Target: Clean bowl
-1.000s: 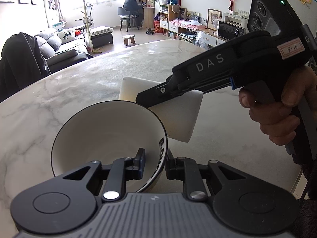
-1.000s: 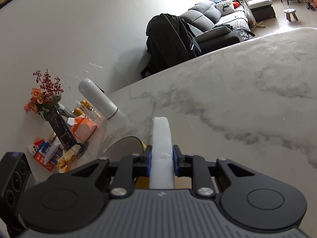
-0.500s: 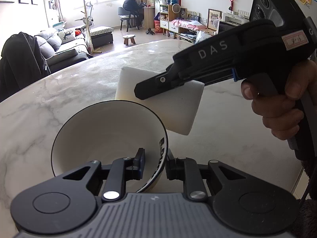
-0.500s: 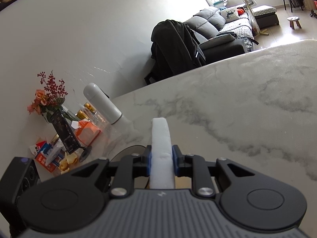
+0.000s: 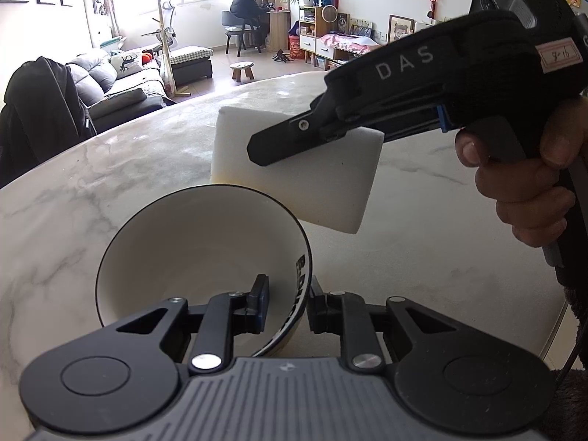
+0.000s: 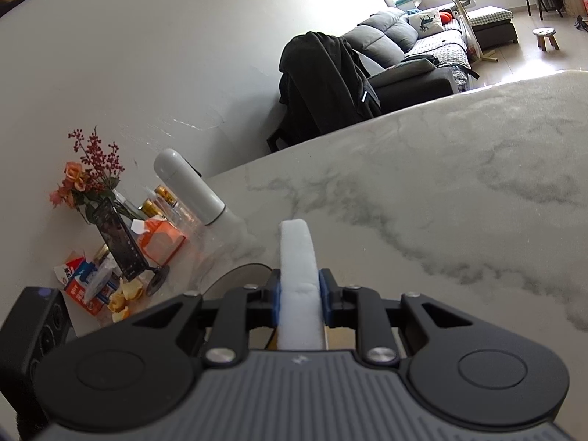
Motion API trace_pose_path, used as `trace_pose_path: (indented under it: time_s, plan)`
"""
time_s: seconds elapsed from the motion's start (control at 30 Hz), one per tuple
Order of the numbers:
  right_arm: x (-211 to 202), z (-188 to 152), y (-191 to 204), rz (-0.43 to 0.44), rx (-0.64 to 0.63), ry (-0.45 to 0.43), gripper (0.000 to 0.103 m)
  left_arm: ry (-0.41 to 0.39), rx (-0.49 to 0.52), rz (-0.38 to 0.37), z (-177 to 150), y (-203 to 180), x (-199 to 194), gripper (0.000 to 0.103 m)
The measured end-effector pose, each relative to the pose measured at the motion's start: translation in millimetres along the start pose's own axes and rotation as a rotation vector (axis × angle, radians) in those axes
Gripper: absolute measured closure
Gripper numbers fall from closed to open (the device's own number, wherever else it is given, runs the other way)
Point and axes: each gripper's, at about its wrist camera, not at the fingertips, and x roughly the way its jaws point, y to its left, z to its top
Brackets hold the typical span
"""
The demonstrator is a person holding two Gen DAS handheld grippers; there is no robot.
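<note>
Left side first: the bowl (image 5: 198, 257), white inside with a dark rim and black lettering on its outer wall, is tilted with its mouth facing away from the camera and up, over the marble table (image 5: 92, 183); I can't tell whether its base touches the table. The left gripper (image 5: 284, 305) has its jaws clamped on the bowl's near-right wall, one finger inside and one outside, so the bowl is steadied and presented. Moving right, the white sponge (image 5: 312, 180) hangs just past the bowl's far rim, above and behind it, apparently not touching; a faint yellowish tint shows at its lower left corner. Right gripper (image 5: 279, 147) comes in from the right with a hand (image 5: 525, 183) on its handle, jaws pinching the sponge across its thin faces; the right wrist view confirms the blue pads squeezing the sponge (image 6: 298, 283) edge-on, with a sliver of bowl rim (image 6: 242, 275) just left of it. Step in hand, as I read it: sponge lined up at the bowl, wiping contact not made yet. Next move likely calls for lowering the sponge over the far rim into the cavity, pressing its broad face on the inner wall and sweeping round, while the left grip holds the tilt firm. Watch the left inner finger, which blocks part of the wall.
</note>
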Motion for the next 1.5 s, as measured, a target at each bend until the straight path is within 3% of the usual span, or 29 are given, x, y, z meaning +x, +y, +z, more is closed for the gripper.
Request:
trace_pose_path:
  time_s: [0.3,0.43,0.7,0.83,1.03,1.5]
  plan:
    - [9.4,-2.8,-8.0,-0.005,0.019,0.03,0.08,0.002,-0.013,0.003,1.1,1.3,-1.0,0.08]
    - [11.4,-6.0,-10.6,-0.006,0.027,0.044,0.08,-0.019,-0.014,0.026,7.2,0.1,-2.4,0.072]
    - [2.9,-3.0,-9.0,-0.015,0.013,0.024,0.08,-0.012,0.03,0.089,15.5,-10.1,6.8,0.072]
    - [-2.8,-1.0,-8.2,-0.03,0.001,0.01,0.08,-0.01,0.051,0.094,11.5,-13.9,7.3,0.08]
    - [-6.1,-0.2,-8.5,-0.037,-0.002,0.001,0.08,-0.013,0.07,0.062,4.1,-12.7,-0.8,0.086]
    - [-7.6,-2.1,-2.8,-0.064,0.012,-0.022,0.08,-0.018,0.178,0.004,-0.6,-11.0,0.7,0.086]
